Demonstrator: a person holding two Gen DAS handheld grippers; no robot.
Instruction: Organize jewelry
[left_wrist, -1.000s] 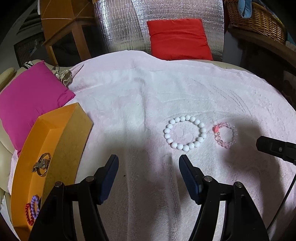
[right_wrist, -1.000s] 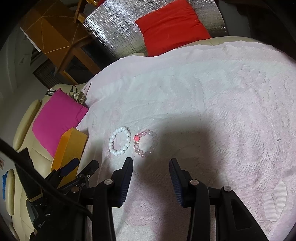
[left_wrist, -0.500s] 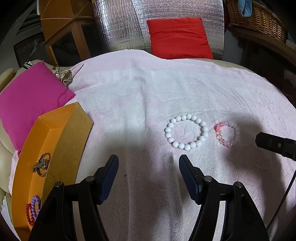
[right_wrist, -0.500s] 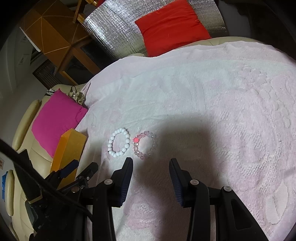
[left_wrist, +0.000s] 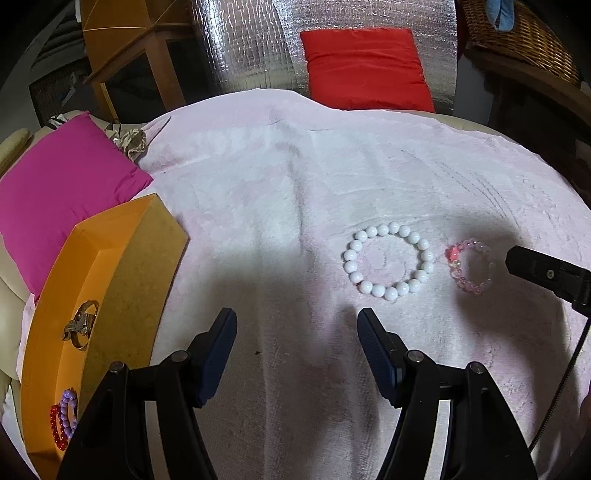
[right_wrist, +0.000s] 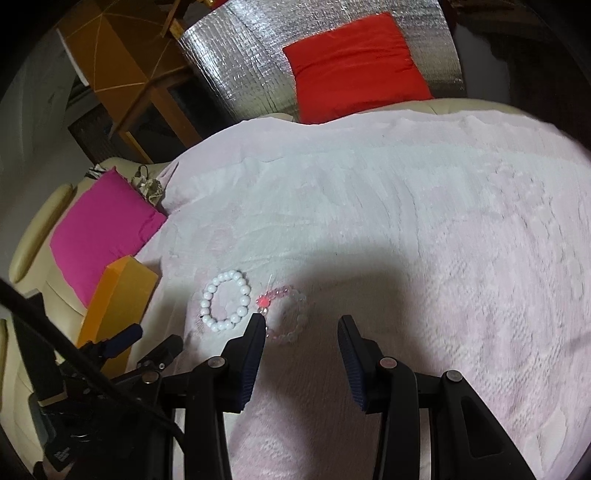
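Observation:
A white bead bracelet (left_wrist: 388, 260) and a smaller pink bead bracelet (left_wrist: 470, 265) with a red bead lie side by side on the pale pink blanket (left_wrist: 280, 192). An orange box (left_wrist: 92, 295) at the left holds a gold ring (left_wrist: 81, 326) and red and purple bead bracelets (left_wrist: 63, 415). My left gripper (left_wrist: 296, 334) is open and empty, just short of the white bracelet. My right gripper (right_wrist: 302, 325) is open and empty, its left finger at the edge of the pink bracelet (right_wrist: 286, 314), with the white bracelet (right_wrist: 226, 305) to its left.
A magenta cushion (left_wrist: 62, 192) lies beyond the orange box (right_wrist: 118, 299). A red cushion (left_wrist: 364, 70) leans on silver foil at the back. A wooden stool (left_wrist: 129, 48) stands back left and a wicker basket (left_wrist: 517, 33) back right.
My right gripper has moved forward and lower, so the pink bracelet now sits at its left fingertip. My left gripper has barely moved. Both bracelets lie where they were.

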